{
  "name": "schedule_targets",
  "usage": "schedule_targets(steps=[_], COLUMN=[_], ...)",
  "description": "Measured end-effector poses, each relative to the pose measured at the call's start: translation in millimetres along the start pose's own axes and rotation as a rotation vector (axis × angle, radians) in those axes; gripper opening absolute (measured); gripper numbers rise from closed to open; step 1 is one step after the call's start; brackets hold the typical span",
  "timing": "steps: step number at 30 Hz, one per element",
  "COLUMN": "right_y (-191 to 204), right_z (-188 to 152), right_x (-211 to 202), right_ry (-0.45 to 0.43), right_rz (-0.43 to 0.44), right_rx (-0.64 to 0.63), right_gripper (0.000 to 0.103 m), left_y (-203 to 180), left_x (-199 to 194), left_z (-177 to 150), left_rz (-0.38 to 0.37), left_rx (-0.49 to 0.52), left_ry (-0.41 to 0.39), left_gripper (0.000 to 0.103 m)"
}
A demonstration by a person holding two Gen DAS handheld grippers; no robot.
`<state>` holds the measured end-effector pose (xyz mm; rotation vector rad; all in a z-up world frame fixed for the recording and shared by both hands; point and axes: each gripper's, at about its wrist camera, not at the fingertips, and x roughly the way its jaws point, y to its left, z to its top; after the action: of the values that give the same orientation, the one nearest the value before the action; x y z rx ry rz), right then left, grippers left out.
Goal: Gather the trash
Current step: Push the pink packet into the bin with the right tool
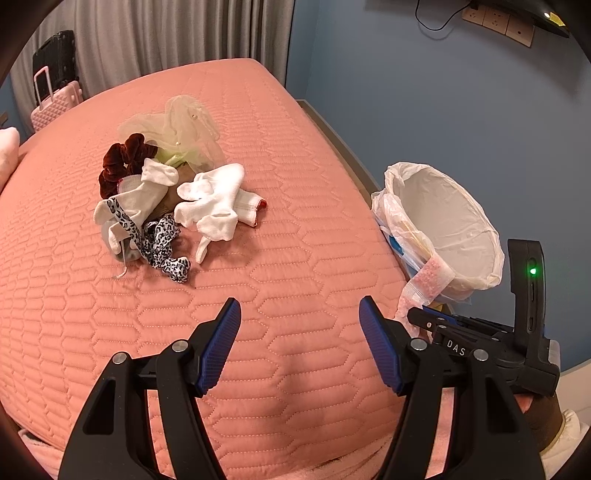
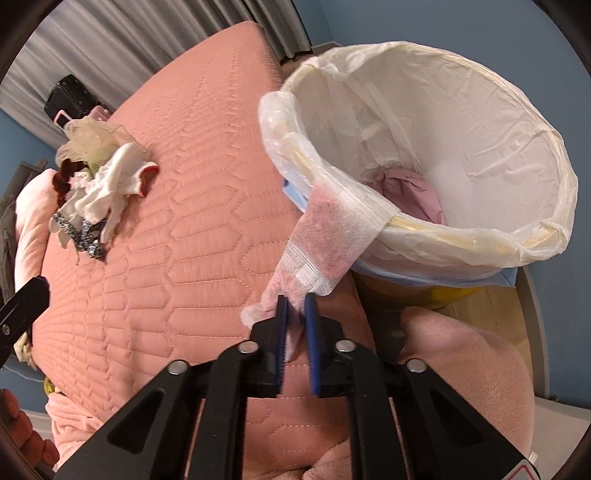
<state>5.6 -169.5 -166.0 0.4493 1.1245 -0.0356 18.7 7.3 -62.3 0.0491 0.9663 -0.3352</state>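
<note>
My right gripper (image 2: 295,301) is shut on the lower end of a pink and white pad-like wrapper (image 2: 332,236), whose upper end drapes over the near rim of the trash bin (image 2: 517,236). The bin has a white liner and a pink crumpled item (image 2: 413,192) inside. The wrapper (image 1: 428,277) and bin (image 1: 443,206) also show in the left wrist view. My left gripper (image 1: 300,310) is open and empty above the pink bed (image 1: 295,184). A pile of white socks, a dark red scrunchie, leopard-print bands and pale mesh (image 1: 166,195) lies on the bed ahead of it.
The bin stands beside the bed's right edge against a blue wall (image 1: 443,92). A pink suitcase (image 1: 55,99) and a black one stand by the grey curtain (image 1: 166,33) at the back left. Pink fleece bedding (image 2: 461,350) lies near the bin.
</note>
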Motion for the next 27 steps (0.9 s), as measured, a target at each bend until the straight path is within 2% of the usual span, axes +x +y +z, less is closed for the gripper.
schedule_targets(steps=[5,10,11,13,14,15,19,27], right_y=[4,-8,-10,-14,-13,-14,-4,46], right_z=[18,64,72,84,87,87,82,65], right_x=[-38,-95,-104,-122,-129,-135,-140,-123], right_ry=[-0.096,-0.241,-0.268,-0.320,-0.344,-0.359,-0.359,-0.314], right_rz=[-0.006,-0.068,-0.091,-0.146,-0.165,-0.165,-0.116,-0.075], right_rx=[-0.019,-0.004,0.004,0.006,0.007,0.009,-0.002,-0.102], right_gripper=[0.007,0.008,0.011,0.025,0.040,0.048,0.048,0.048], left_y=[1,3,3,6,7,10,19,51], left_x=[-2,-6,-6,-7,-8,-8,-8,-7], left_z=[2,5,6,7,8,8,8,5], left_rz=[0.003,0.003,0.005,0.005,0.006,0.008,0.025,0.058], left_rx=[-0.001,-0.011,-0.013,-0.024,-0.031,-0.039,-0.068,-0.141], left_ry=[-0.006,-0.019,-0.022,-0.025,-0.026,-0.028,-0.030,-0.029], left_gripper=[0.064,0.064,0.064,0.064,0.064,0.064,0.070,0.070])
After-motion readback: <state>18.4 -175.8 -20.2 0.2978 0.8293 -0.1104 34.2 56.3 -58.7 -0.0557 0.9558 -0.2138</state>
